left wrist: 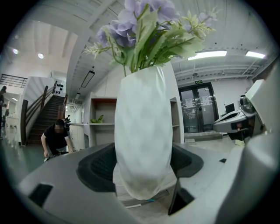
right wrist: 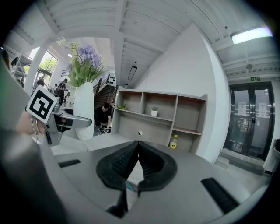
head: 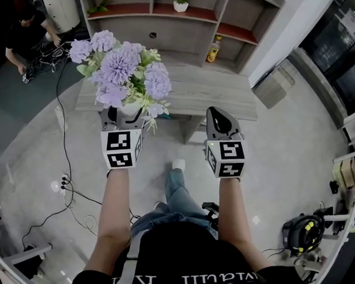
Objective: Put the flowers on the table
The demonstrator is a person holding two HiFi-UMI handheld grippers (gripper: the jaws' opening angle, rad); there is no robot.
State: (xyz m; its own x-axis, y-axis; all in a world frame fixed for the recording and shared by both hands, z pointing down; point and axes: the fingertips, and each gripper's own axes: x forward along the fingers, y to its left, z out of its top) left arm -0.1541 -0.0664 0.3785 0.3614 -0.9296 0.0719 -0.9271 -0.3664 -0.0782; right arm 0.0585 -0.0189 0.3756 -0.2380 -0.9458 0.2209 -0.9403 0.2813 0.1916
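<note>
The left gripper (head: 125,116) has its jaws spread wide and pressed on the white vase (left wrist: 142,140), upright so the purple flowers (head: 125,69) don't spill, in the air at the near edge of the desk (head: 213,91). The right gripper (head: 222,120), jaws together and empty, hovers at that same edge.

No readable text; the green door sign (left wrist: 198,82) is too small.

Grey floor (head: 285,138), wood shelf unit (head: 176,24) by white wall (right wrist: 183,65), glass dbl doors (right wrist: 249,122), strip lights (left wrist: 208,54), stairs (left wrist: 43,118) in bkgd.
</note>
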